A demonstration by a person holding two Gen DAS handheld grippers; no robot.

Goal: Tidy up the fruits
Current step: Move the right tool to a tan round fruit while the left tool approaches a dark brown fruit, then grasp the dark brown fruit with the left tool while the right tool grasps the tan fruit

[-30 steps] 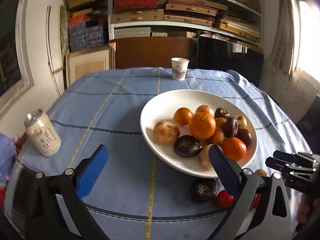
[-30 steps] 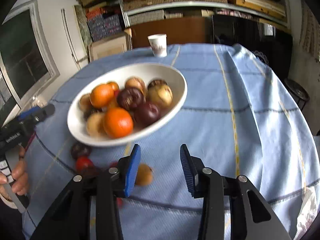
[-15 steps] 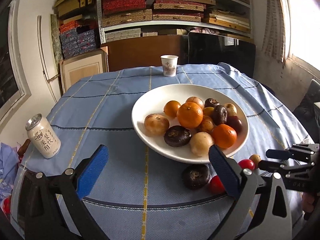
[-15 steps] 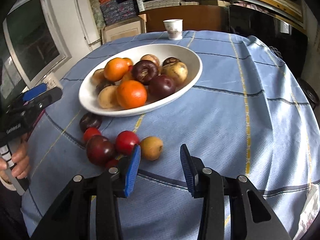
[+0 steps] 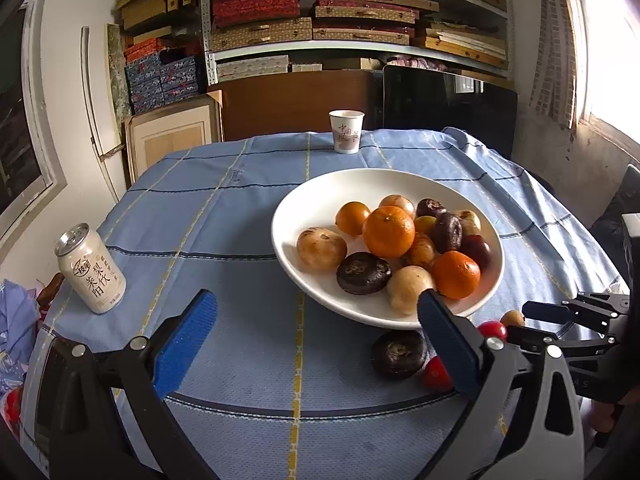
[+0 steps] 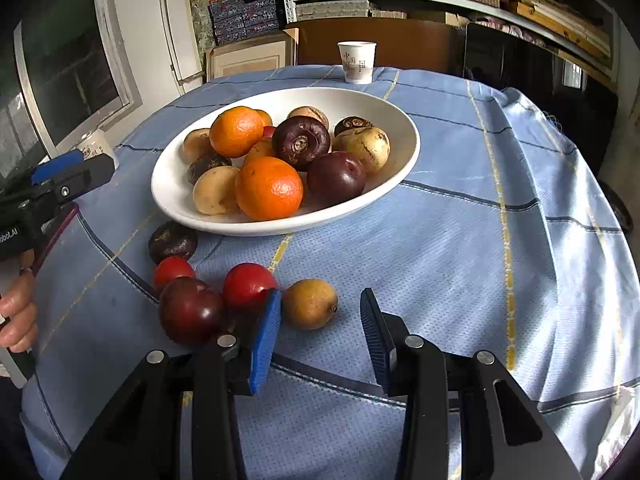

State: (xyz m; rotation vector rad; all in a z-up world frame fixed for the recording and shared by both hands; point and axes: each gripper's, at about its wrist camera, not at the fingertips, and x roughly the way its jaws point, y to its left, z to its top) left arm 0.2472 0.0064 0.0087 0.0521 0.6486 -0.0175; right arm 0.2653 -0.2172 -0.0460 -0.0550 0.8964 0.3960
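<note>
A white bowl (image 5: pixel 312 200) (image 6: pixel 404 128) holds several fruits: oranges (image 5: pixel 389 232) (image 6: pixel 269 188), dark round fruits and tan ones. Loose fruits lie on the cloth in front of the bowl: a dark round fruit (image 5: pixel 399 354) (image 6: pixel 173 242), red ones (image 6: pixel 247 285) (image 5: pixel 493 329), a dark red plum (image 6: pixel 190 310) and a tan fruit (image 6: pixel 310 304) (image 5: pixel 513 317). My left gripper (image 5: pixel 316 334) is wide open and empty, just short of the bowl. My right gripper (image 6: pixel 318 340) is open and empty, just short of the tan fruit.
A drink can (image 5: pixel 90 268) stands at the table's left. A paper cup (image 5: pixel 346 131) (image 6: pixel 357 62) stands at the far edge. The blue checked cloth (image 6: pixel 480 240) covers the table. Shelves with boxes stand behind.
Both grippers have drawn back and lifted a little. More loose fruits now show in the right wrist view. The right gripper sits nearer the tan fruit. Both stay open.
</note>
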